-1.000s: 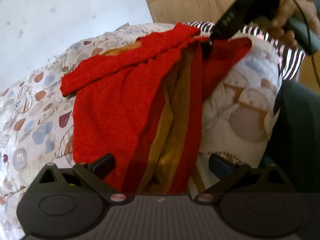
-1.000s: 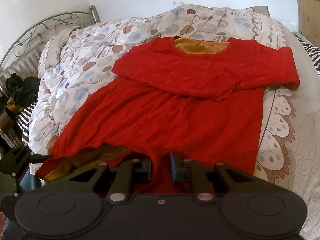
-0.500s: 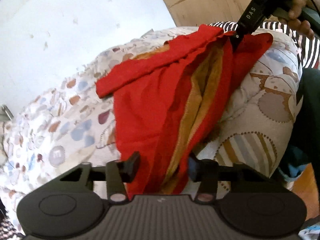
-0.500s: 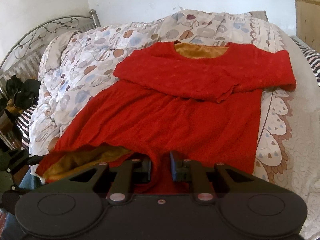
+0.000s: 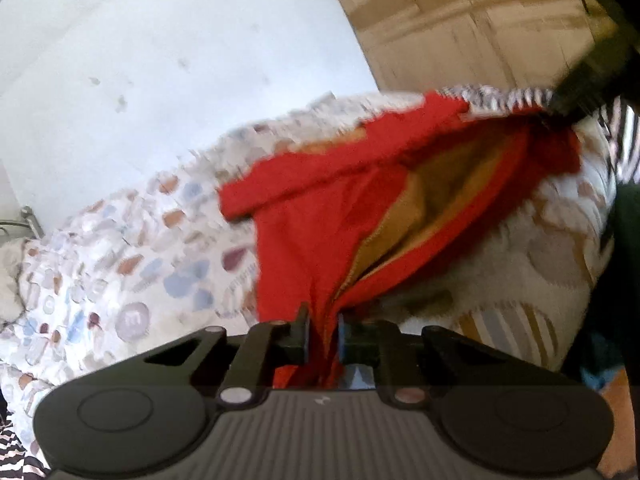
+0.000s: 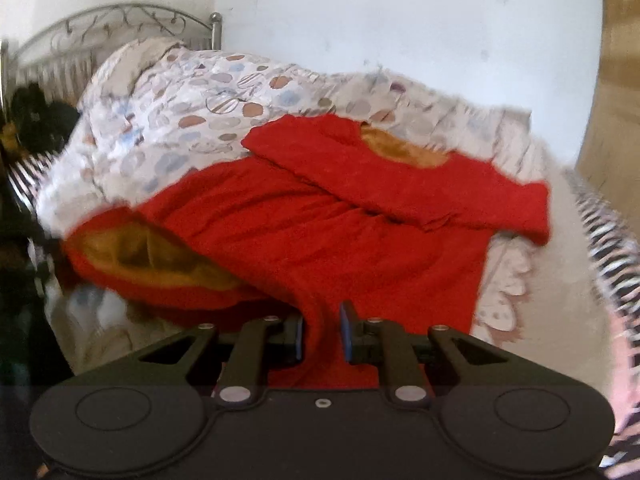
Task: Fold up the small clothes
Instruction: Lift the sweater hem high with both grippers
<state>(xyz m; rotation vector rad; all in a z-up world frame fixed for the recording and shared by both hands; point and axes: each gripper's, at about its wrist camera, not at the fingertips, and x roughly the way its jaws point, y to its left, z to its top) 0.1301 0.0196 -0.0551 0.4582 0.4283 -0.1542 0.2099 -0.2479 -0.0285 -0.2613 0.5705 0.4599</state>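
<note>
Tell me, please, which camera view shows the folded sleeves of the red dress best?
The right wrist view: there the red dress lies spread on the quilt, and the sleeves cross its chest below the neckline. The left wrist view meets the dress edge-on and blurred; only one sleeve shows, beyond the left gripper.

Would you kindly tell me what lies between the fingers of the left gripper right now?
A bunched hem of the red dress runs between the left gripper fingers, which are closed on it; the left wrist view shows this, though blurred.
</note>
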